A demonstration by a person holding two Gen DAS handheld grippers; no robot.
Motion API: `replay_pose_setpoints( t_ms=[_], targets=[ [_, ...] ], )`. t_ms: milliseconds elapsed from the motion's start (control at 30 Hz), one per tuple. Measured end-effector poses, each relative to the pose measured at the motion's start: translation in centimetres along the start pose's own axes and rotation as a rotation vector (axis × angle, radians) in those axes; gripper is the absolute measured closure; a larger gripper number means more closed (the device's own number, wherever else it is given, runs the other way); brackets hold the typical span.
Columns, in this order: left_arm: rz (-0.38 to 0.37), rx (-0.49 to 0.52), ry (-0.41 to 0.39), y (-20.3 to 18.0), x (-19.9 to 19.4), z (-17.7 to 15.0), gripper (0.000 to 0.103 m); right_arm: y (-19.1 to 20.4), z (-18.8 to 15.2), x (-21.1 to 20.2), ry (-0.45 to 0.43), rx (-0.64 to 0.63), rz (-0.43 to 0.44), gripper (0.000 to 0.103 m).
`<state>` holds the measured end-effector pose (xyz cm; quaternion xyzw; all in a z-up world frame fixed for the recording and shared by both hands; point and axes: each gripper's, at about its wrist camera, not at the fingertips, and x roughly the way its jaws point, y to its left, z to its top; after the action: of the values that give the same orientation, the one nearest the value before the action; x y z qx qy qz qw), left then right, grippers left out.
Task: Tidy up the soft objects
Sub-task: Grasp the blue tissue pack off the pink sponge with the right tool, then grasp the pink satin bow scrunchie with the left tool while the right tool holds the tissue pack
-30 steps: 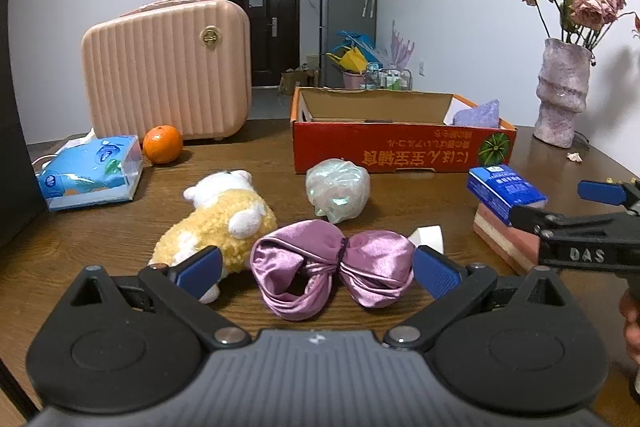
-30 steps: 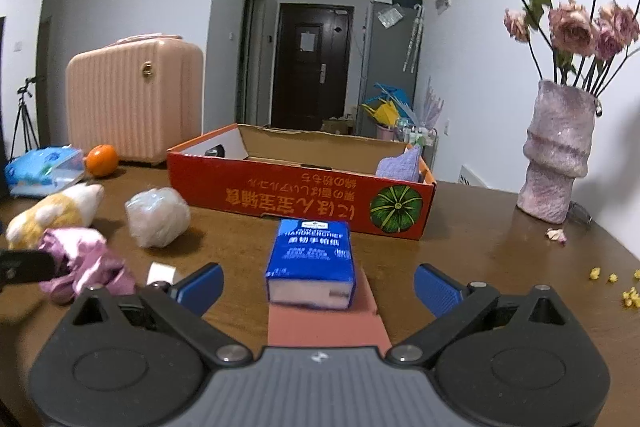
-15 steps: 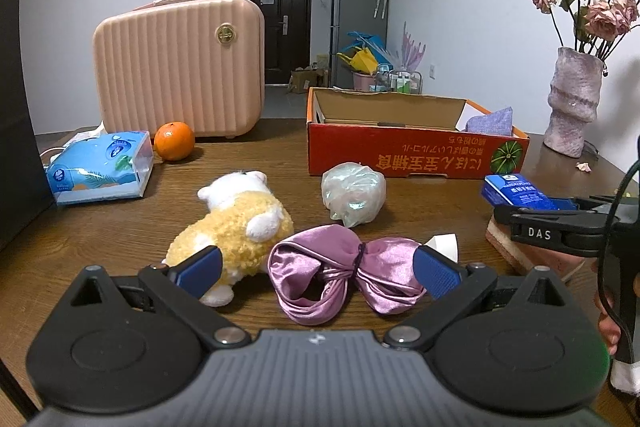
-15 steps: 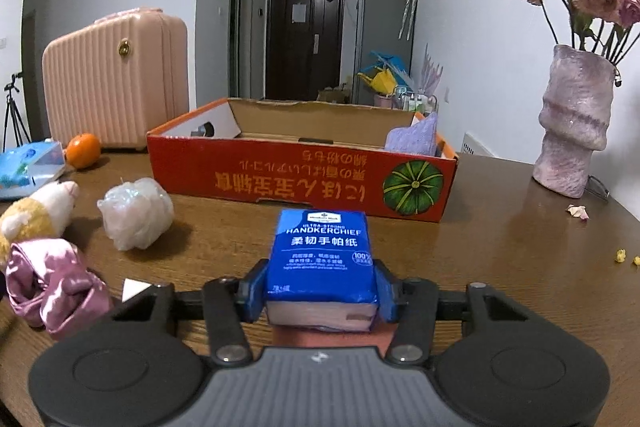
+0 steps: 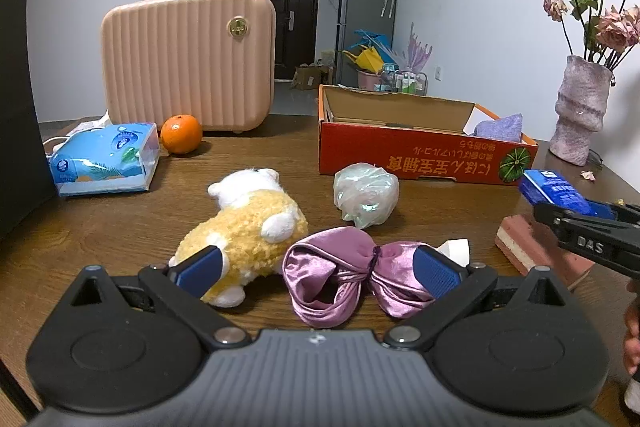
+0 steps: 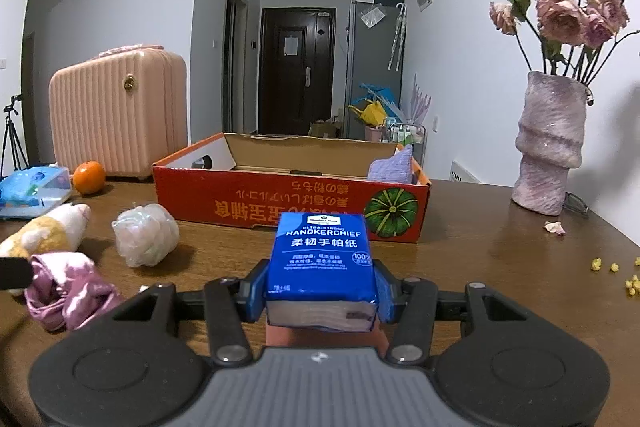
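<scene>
My right gripper (image 6: 321, 293) is shut on a blue handkerchief tissue pack (image 6: 322, 259) and holds it above a pink block (image 5: 520, 239), in front of the red cardboard box (image 6: 288, 205). The pack also shows in the left wrist view (image 5: 558, 191). My left gripper (image 5: 316, 269) is open and low over a purple satin bow (image 5: 352, 277), next to a yellow and white plush toy (image 5: 248, 227). A crumpled plastic bundle (image 5: 366, 195) lies behind the bow. A lilac soft item (image 6: 394, 165) sits in the box's right corner.
A pink suitcase (image 5: 188, 57), an orange (image 5: 181, 133) and a blue tissue pack (image 5: 104, 159) stand at the back left. A vase of dried roses (image 6: 550, 143) stands at the right. Yellow crumbs (image 6: 616, 273) lie on the wooden table (image 6: 500, 267).
My right gripper has shut on the blue handkerchief pack and lifted it off the pink block. My left gripper stayed open and edged closer to the purple bow.
</scene>
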<state>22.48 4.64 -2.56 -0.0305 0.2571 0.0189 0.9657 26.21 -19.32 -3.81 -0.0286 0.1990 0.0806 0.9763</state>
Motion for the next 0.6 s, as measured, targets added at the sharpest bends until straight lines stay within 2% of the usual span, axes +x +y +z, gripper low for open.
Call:
replay_pose_setpoints(
  t_ms=[367,600],
  targets=[
    [-0.055,0.015,-0.008,-0.4,0.0,-0.4,0.000,-0.2,-0.4,-1.6,-0.017,-0.004,0.000,0.052],
    [-0.080,0.087,-0.013,-2.1,0.5,-0.8,0.000,-0.4,-0.2,-1.9,-0.028,0.003,0.012,0.052]
  ],
)
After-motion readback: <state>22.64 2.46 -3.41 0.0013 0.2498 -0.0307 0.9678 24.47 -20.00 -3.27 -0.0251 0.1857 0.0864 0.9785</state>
